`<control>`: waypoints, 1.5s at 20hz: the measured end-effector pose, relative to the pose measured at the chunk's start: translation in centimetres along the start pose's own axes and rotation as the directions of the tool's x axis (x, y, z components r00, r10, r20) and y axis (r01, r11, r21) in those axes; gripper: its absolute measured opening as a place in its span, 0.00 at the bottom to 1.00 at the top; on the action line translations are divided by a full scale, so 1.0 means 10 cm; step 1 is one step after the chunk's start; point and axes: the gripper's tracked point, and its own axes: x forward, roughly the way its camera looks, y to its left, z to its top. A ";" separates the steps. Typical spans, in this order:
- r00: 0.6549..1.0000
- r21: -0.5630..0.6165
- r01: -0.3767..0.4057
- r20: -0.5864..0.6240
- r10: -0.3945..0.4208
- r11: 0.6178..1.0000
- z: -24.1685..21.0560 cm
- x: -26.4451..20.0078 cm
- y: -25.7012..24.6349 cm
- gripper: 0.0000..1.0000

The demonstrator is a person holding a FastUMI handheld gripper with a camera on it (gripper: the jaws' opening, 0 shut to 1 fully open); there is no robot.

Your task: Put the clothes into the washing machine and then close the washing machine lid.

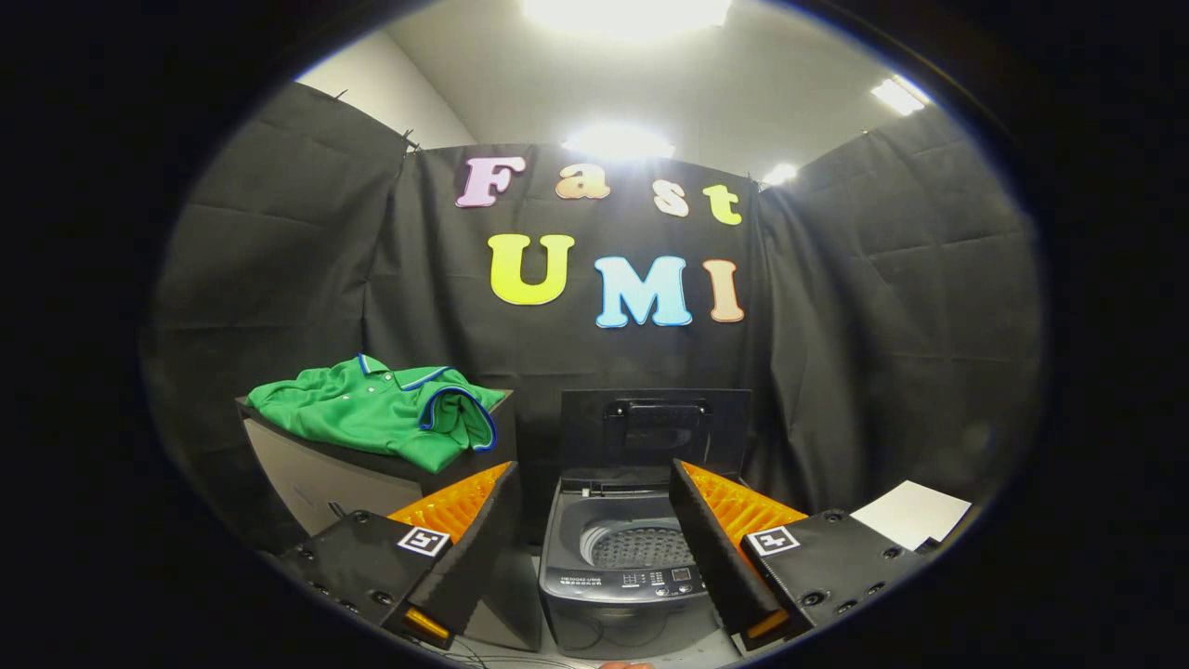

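My claw [594, 478] hangs open, empty, before the open washing machine [620, 567]; a green shirt [381, 413] lies on the surface [307, 469] beside it.

There is one washing machine [620, 557], and it has one lid [655, 432], which stands open and upright behind the drum opening. On this lid there is one handle [656, 408]. There is one piece of clothing, a green polo shirt [381, 413], and it lies on one dark box [372, 474] to the left of the machine. One white sheet [910, 513] lies to the right. There is one pair of tongs [592, 506], with two fingers that stand wide apart and hold nothing; the machine shows between them. Each finger carries one square marker, so two markers in all. Four ceiling lights are lit above the booth.
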 end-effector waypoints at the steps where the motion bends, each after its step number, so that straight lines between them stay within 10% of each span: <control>1: 1.000 -0.003 -0.008 0.002 0.008 1.000 0.03 0.00 0.03 1.00; 19: 0.963 0.054 -0.265 -0.042 0.268 0.963 1.30 1.02 1.55 0.98; 30: 0.866 0.065 -0.390 -0.312 0.390 0.919 0.93 1.49 2.92 0.98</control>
